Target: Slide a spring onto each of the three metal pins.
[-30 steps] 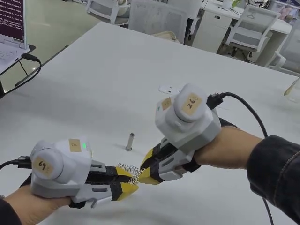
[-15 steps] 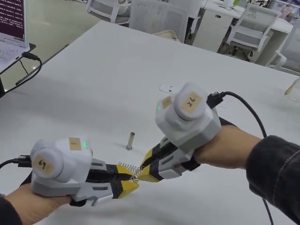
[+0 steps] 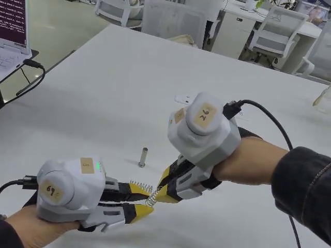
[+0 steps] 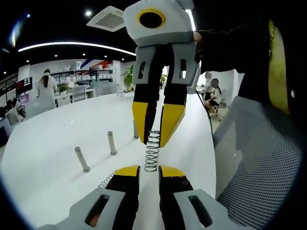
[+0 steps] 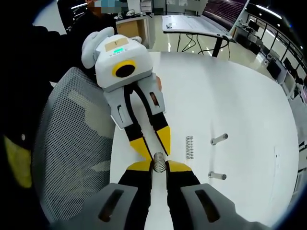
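Spring (image 4: 152, 151) hangs in the air between the two grippers, above the table (image 3: 103, 93). The fingers of the left gripper (image 4: 149, 171) grip one end, the fingers of the right gripper (image 5: 159, 166) grip the other. A second spring (image 5: 189, 147) lies near two metal pins (image 5: 218, 139).

White worktable (image 3: 114, 82), grey mesh office chairs (image 3: 272, 32) behind it, open laptop (image 3: 11, 31) at left, shiny pale floor (image 3: 57, 26)
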Available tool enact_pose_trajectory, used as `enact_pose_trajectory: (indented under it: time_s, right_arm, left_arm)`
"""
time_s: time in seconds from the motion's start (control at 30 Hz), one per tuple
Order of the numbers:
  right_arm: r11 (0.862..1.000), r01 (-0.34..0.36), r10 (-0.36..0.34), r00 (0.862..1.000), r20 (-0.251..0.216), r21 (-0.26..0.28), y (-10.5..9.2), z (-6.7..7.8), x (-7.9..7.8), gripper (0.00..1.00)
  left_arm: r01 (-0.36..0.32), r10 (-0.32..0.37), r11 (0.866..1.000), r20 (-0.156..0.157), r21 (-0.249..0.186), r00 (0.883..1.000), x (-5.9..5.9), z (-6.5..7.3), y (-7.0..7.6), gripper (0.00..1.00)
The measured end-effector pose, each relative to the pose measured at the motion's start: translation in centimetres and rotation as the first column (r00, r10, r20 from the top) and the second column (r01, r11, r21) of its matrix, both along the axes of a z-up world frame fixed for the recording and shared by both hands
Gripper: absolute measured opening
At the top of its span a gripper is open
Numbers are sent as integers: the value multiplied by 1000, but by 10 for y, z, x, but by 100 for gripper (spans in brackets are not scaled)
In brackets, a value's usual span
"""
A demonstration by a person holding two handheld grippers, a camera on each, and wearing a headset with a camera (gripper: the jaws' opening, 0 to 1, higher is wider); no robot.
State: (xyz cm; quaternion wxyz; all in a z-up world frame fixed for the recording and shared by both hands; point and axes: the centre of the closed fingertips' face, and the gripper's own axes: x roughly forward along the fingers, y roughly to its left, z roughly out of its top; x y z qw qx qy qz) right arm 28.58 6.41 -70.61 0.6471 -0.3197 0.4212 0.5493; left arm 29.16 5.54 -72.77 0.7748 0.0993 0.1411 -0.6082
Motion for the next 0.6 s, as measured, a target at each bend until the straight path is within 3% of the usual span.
enact_pose_trajectory:
  time_s: [0.6]
  right_arm:
    - [996, 33, -31, 999, 27, -84, -41, 16, 11, 8]
  left_arm:
    - [-42, 41, 999, 17, 7, 999, 4, 3, 15, 19]
